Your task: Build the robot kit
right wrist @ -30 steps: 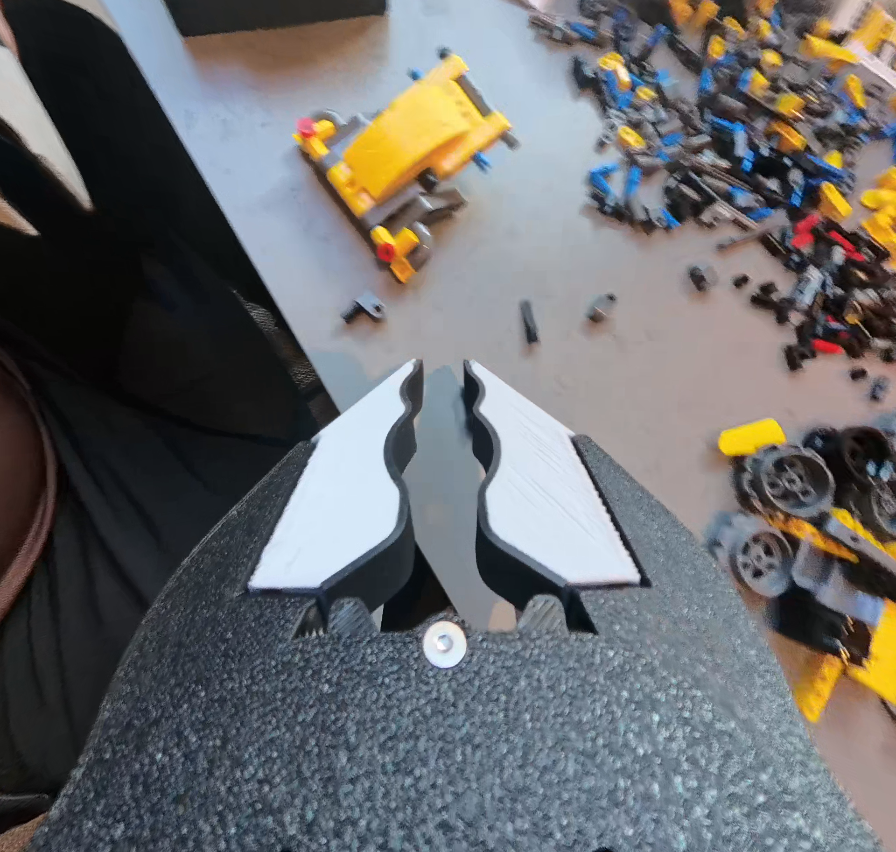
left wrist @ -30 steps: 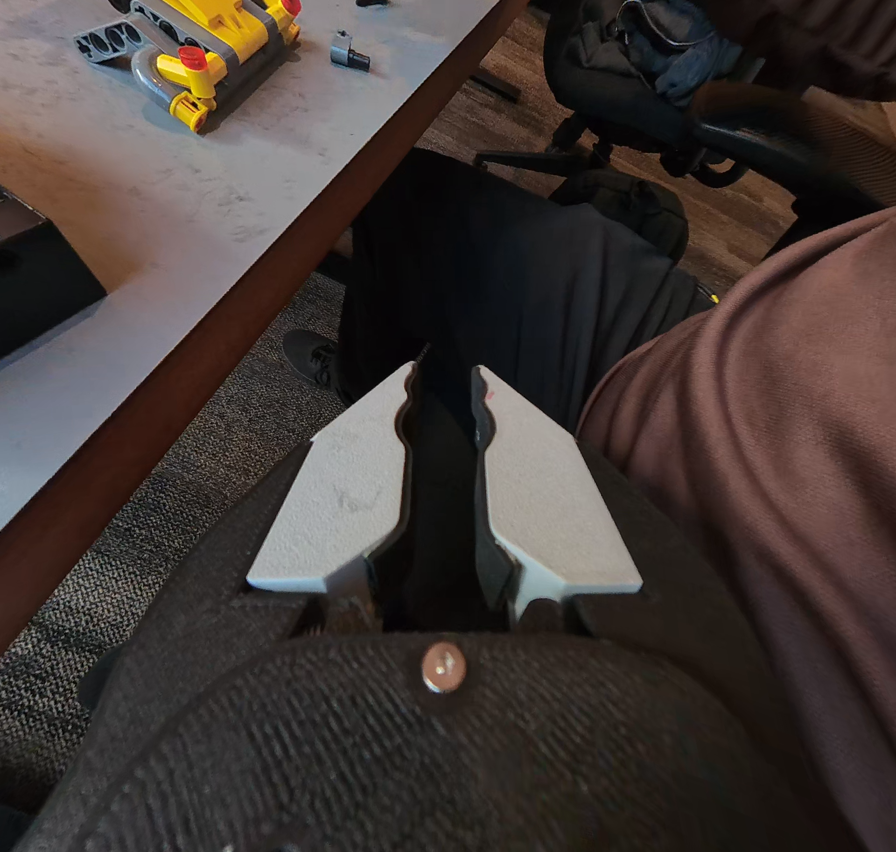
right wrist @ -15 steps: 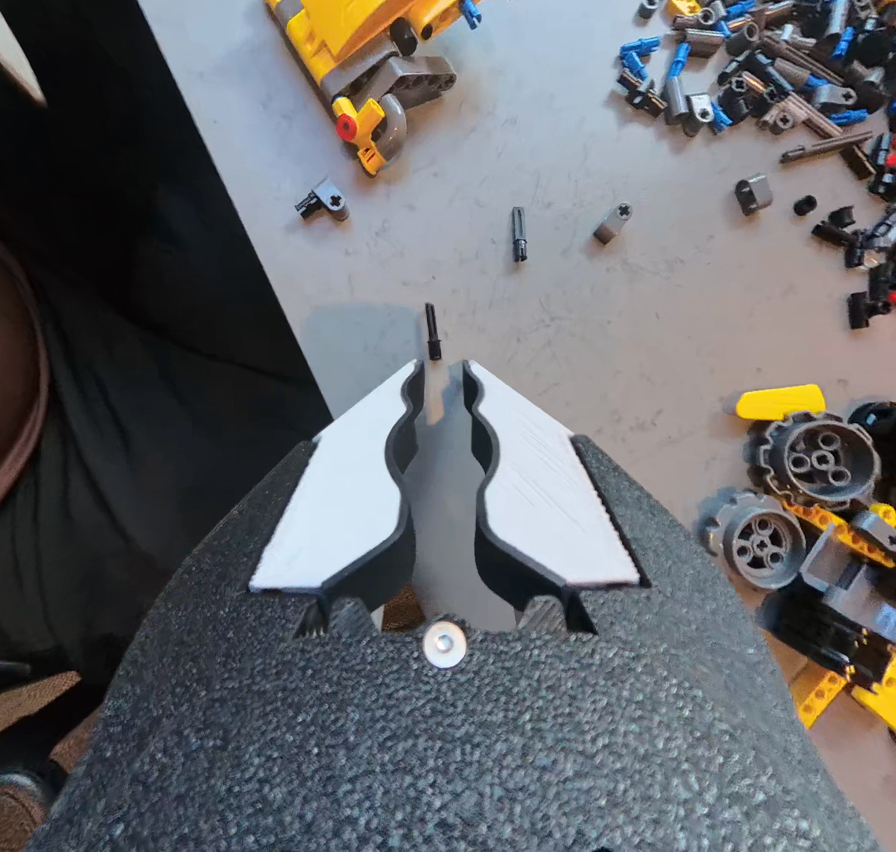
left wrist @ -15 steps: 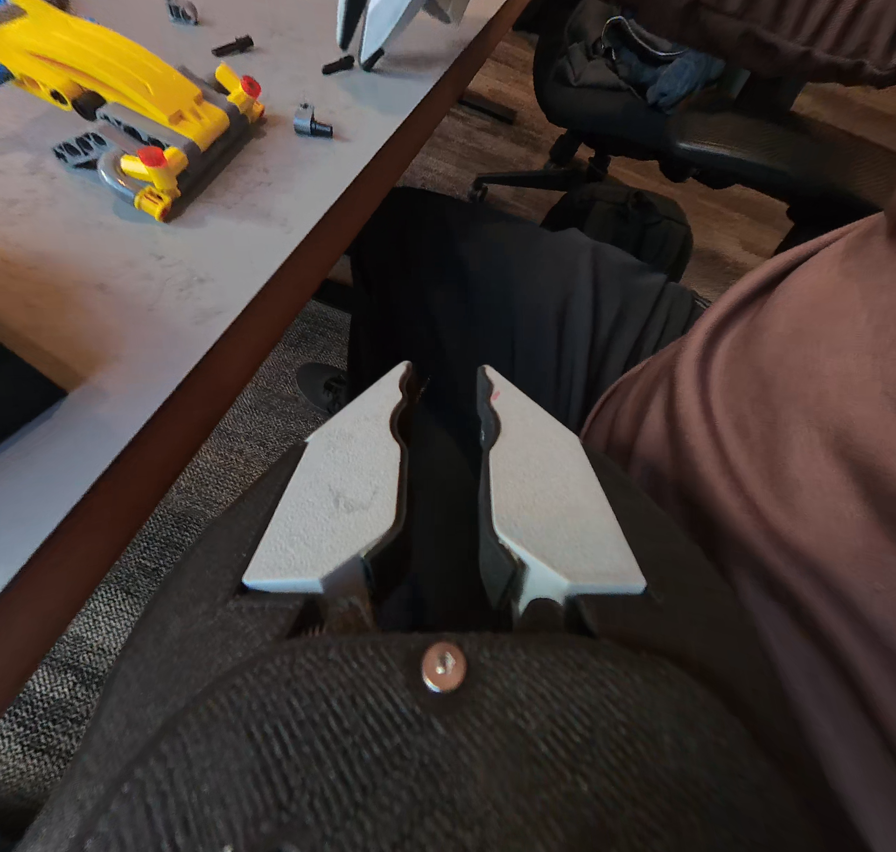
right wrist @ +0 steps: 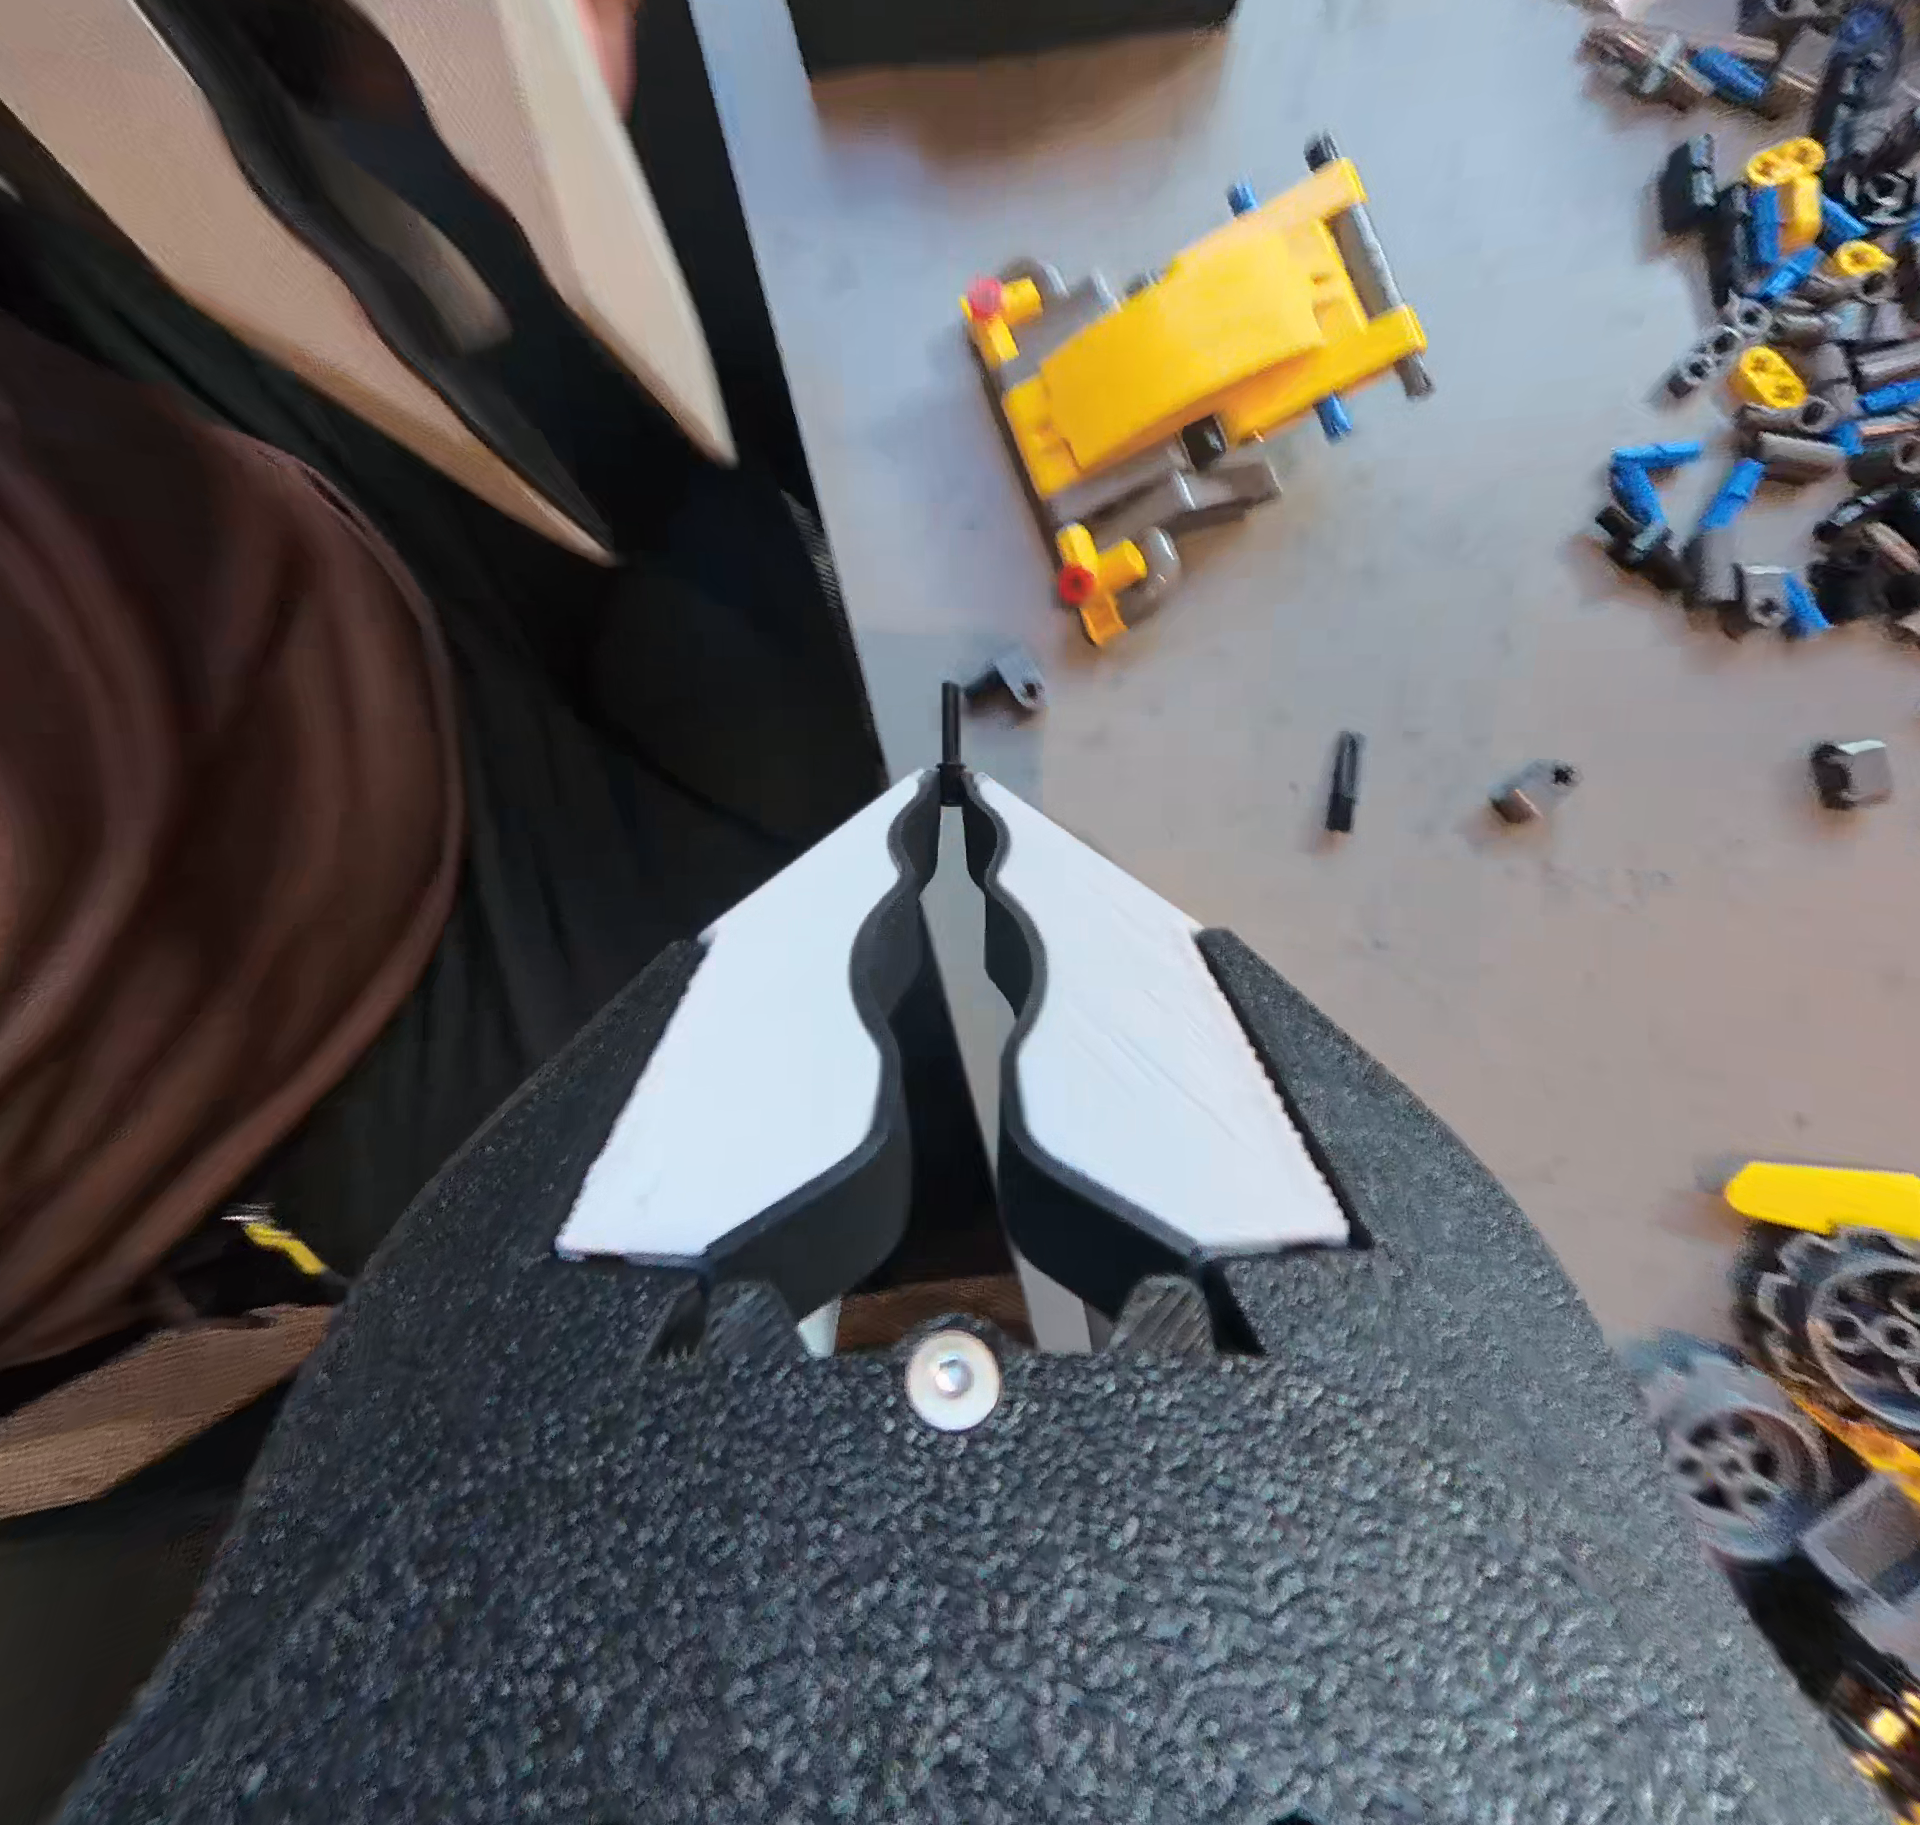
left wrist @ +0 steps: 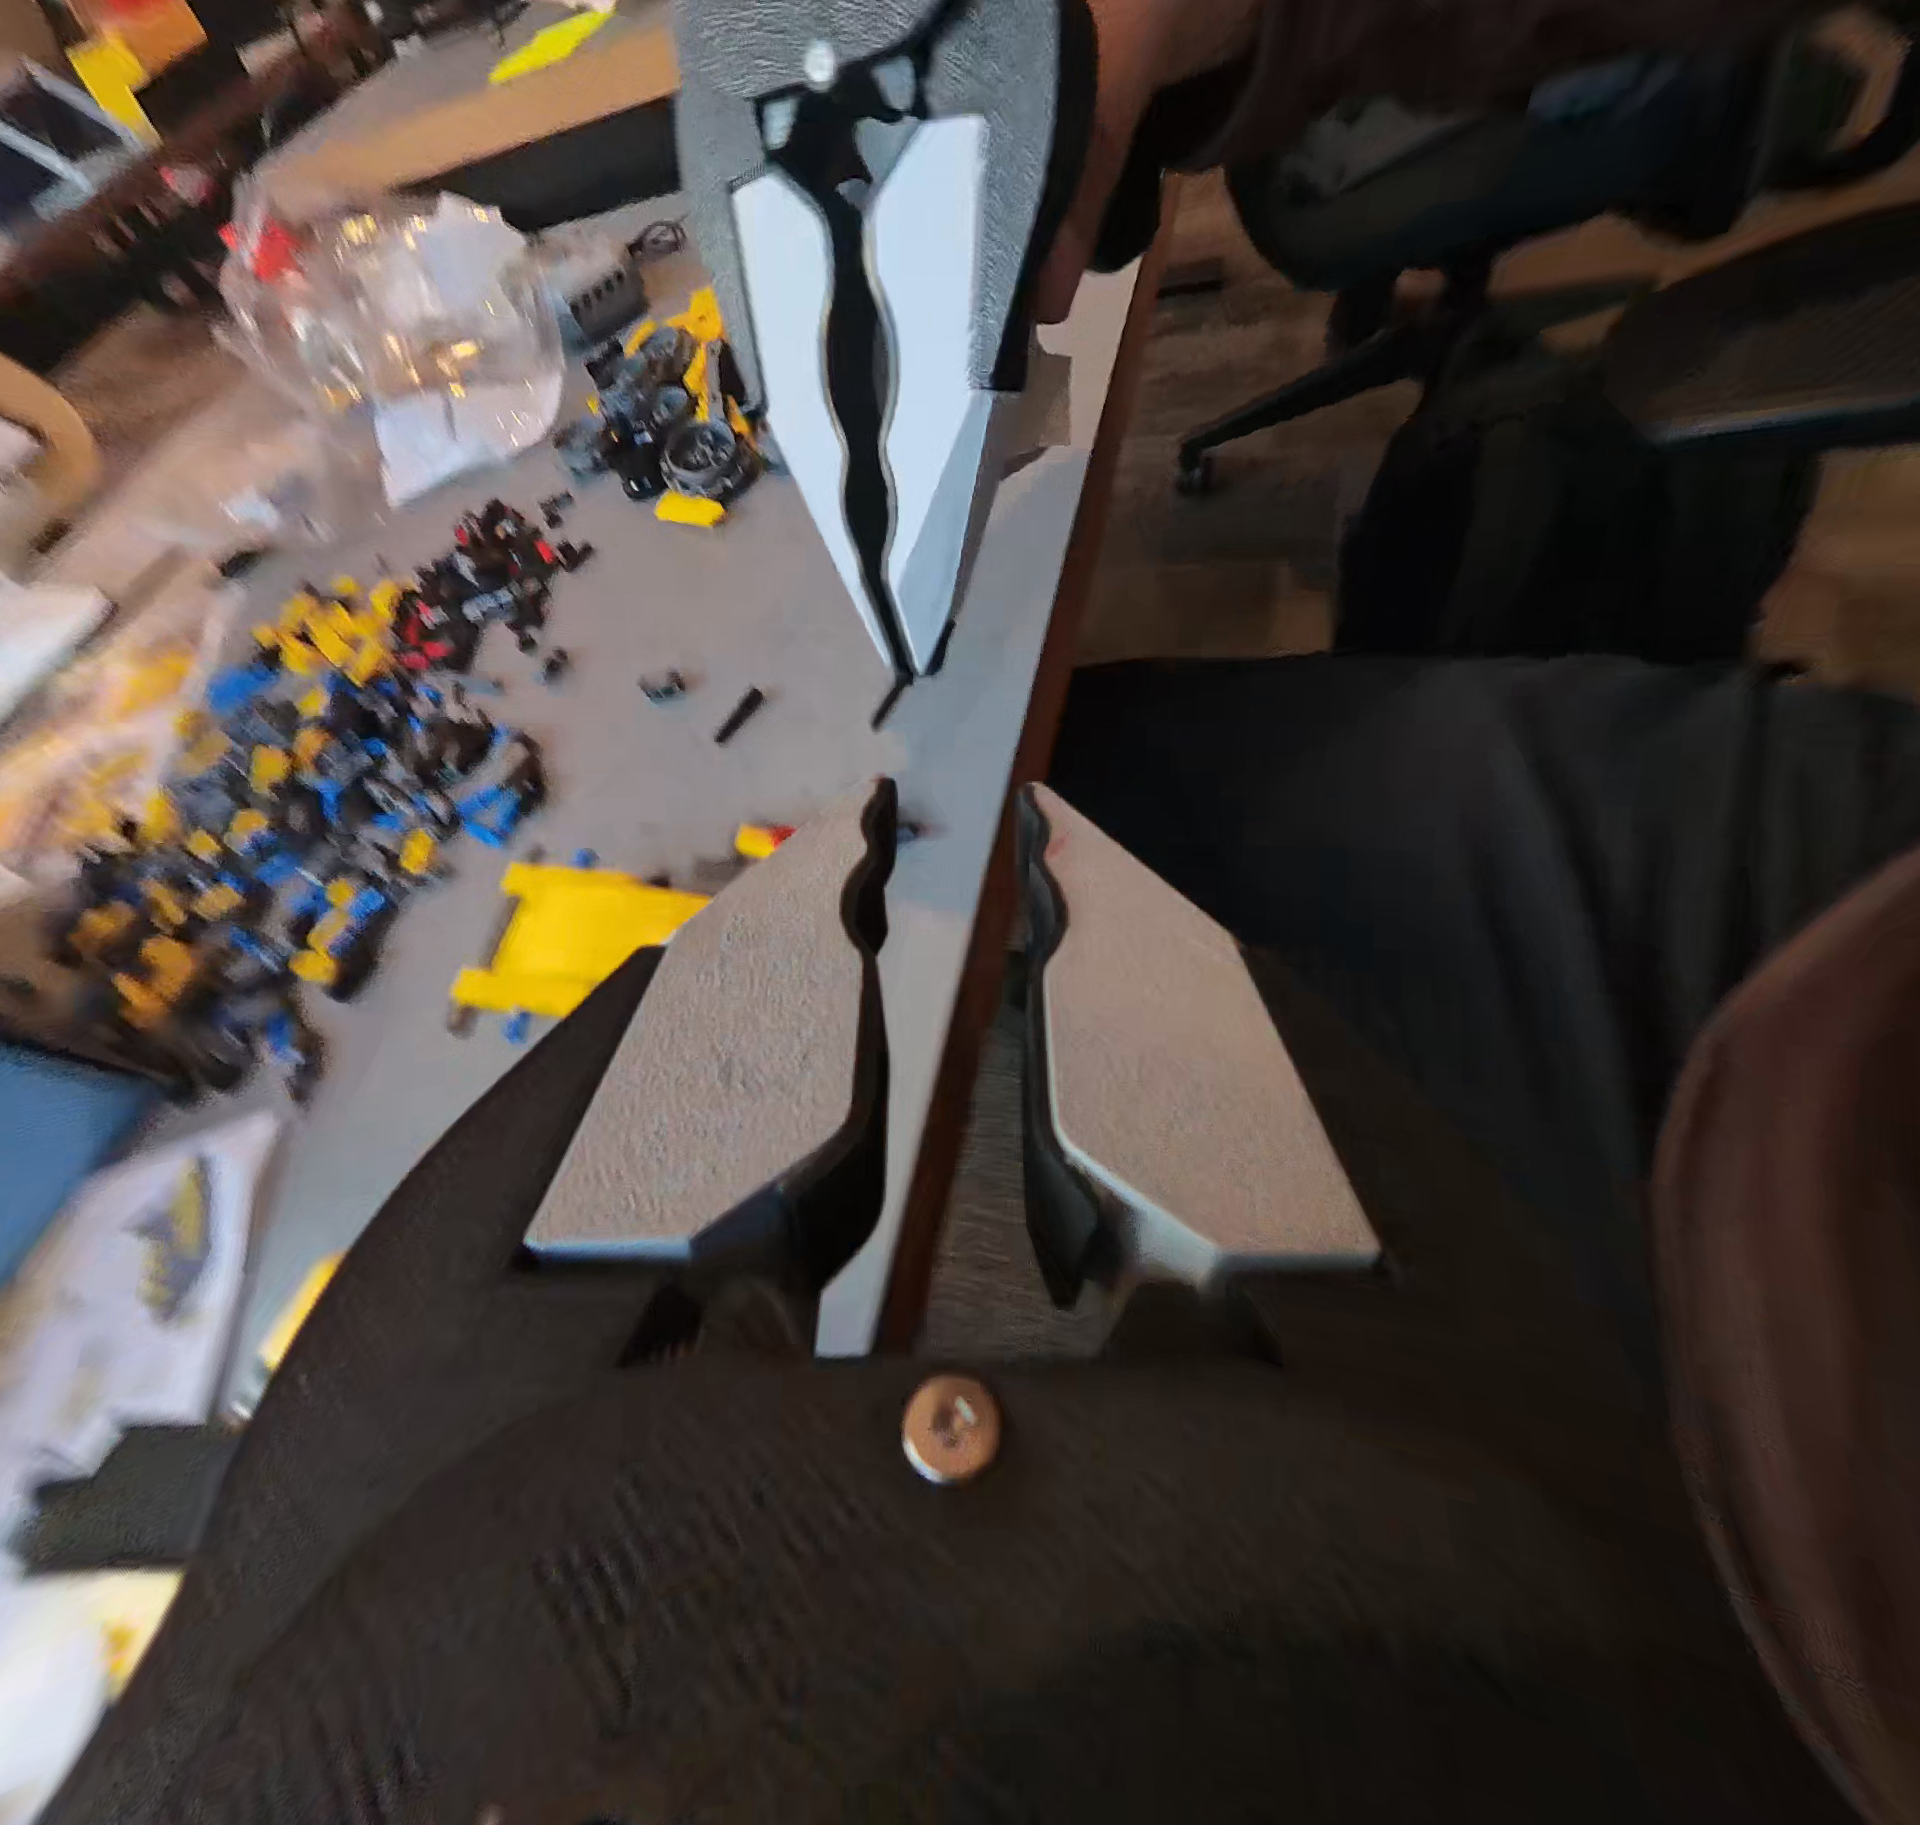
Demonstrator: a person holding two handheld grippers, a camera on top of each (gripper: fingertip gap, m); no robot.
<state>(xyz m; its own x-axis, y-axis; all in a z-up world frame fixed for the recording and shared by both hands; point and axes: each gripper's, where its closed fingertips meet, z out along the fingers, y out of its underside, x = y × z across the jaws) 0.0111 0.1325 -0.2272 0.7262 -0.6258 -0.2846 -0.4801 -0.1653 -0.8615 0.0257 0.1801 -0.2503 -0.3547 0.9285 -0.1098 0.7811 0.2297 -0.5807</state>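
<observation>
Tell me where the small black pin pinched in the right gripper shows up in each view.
Left wrist view: the black pin hangs from the tips of the right gripper, upper middle, by the table edge.
Right wrist view: the pin sticks out of that gripper's tips, just above centre.
Shared landmark: the yellow model on the table.

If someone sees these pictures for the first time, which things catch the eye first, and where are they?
First, the right claw, shut on a thin black pin at the grey table's near edge. Just beyond lies a yellow and grey brick assembly, with a scatter of blue, yellow and black loose pieces to its right. The left claw hangs open and empty over the table edge.
</observation>
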